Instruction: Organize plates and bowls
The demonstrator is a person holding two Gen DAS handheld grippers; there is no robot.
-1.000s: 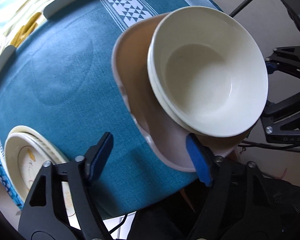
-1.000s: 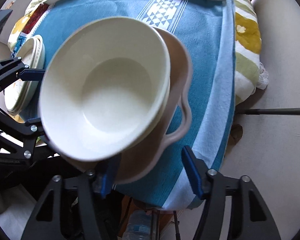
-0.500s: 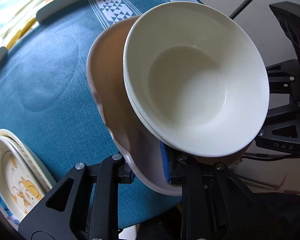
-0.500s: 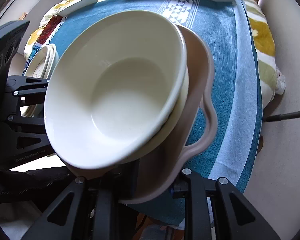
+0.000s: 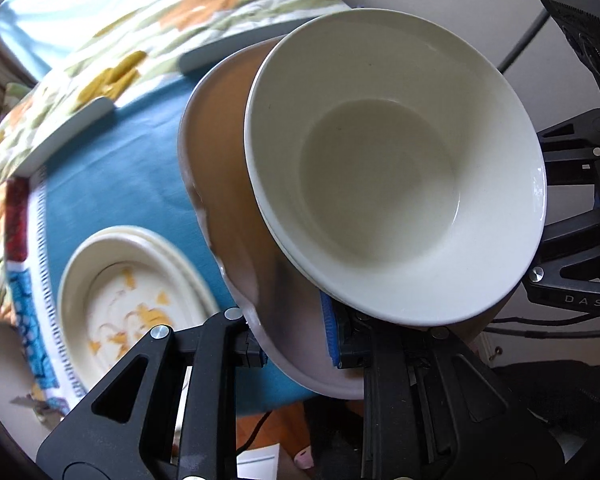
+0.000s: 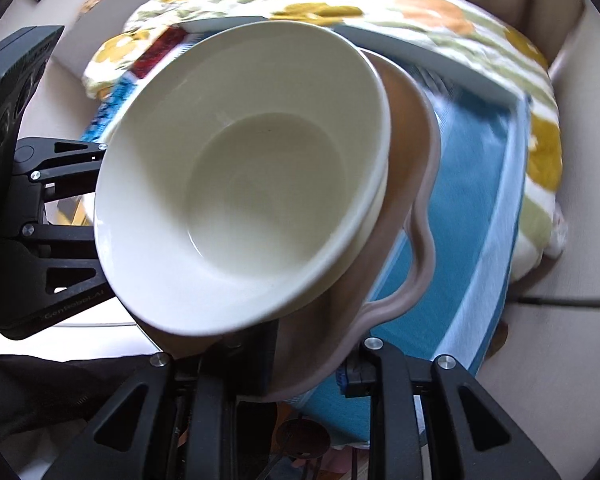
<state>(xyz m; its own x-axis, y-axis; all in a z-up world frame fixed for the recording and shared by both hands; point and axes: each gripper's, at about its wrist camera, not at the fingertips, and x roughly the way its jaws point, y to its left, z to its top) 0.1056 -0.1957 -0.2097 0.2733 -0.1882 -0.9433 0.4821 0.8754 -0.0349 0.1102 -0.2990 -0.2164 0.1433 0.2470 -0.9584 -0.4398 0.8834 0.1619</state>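
A brown handled dish [image 5: 228, 152] [image 6: 412, 184] carries two nested cream bowls [image 5: 396, 168] [image 6: 244, 176] and hangs tilted above the teal cloth [image 5: 124, 184]. My left gripper [image 5: 296, 344] is shut on the dish's rim at one side. My right gripper [image 6: 312, 364] is shut on the rim at the opposite side, beside the wavy handle [image 6: 420, 264]. Each gripper's body appears in the other's view, at the left [image 6: 40, 216] and the right [image 5: 572, 232]. A stack of cream plates with orange prints [image 5: 136, 292] lies on the cloth at lower left.
The teal cloth [image 6: 476, 216] covers a round table over a floral quilt [image 5: 112, 68]. Pale flat boards [image 5: 68, 128] [image 6: 428, 56] lie along the cloth's far edge. Floor and a black cable [image 6: 564, 302] show past the table edge on the right.
Both grippers went from open beside the dish to shut on its rim. The dish with its bowls has since risen off the cloth and moved toward the plate stack.
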